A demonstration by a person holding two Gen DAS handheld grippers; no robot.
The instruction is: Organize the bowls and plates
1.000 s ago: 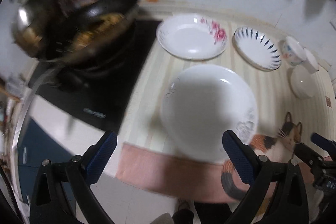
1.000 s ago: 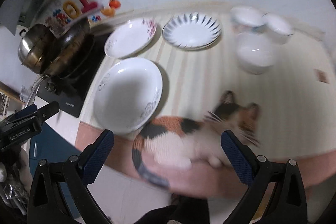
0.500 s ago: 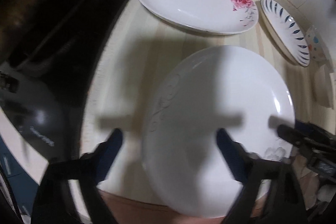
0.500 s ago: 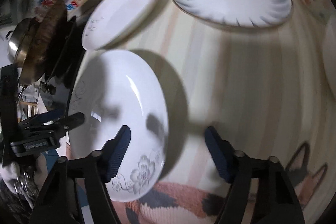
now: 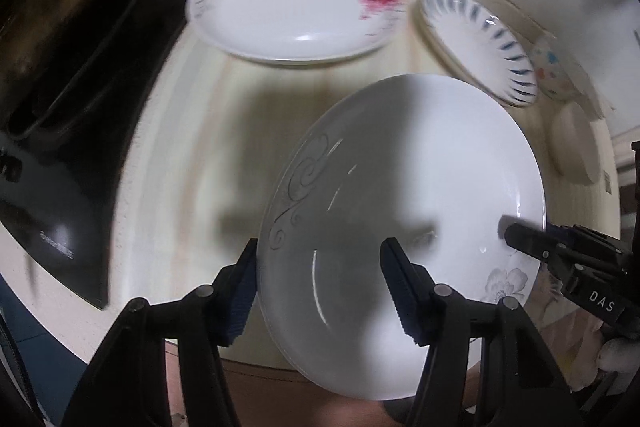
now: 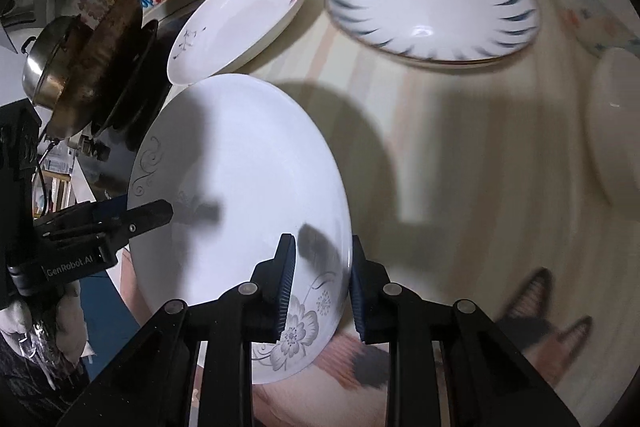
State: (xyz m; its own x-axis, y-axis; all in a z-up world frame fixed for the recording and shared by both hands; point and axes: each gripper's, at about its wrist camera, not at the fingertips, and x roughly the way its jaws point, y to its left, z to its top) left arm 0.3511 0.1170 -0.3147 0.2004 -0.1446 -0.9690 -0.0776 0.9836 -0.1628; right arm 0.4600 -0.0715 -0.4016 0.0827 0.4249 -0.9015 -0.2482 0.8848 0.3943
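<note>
Large white plate with grey flower print (image 6: 240, 187) lies at near edge of striped surface (image 6: 460, 187), beside the black cooktop (image 5: 72, 155). Both tongs have just been closing on it. Right tongs (image 6: 322, 287) are narrowed astride the flowered rim, pads just short of contact as far as can be told. Left tongs (image 5: 320, 291) are half-closed astride the opposite rim, not yet pinching.

Judgement: both rims should be clamped squarely before lifting; plate to be kept level.

Writing read: "GenRobot.AI" and "DAS" on the tongs.
</note>
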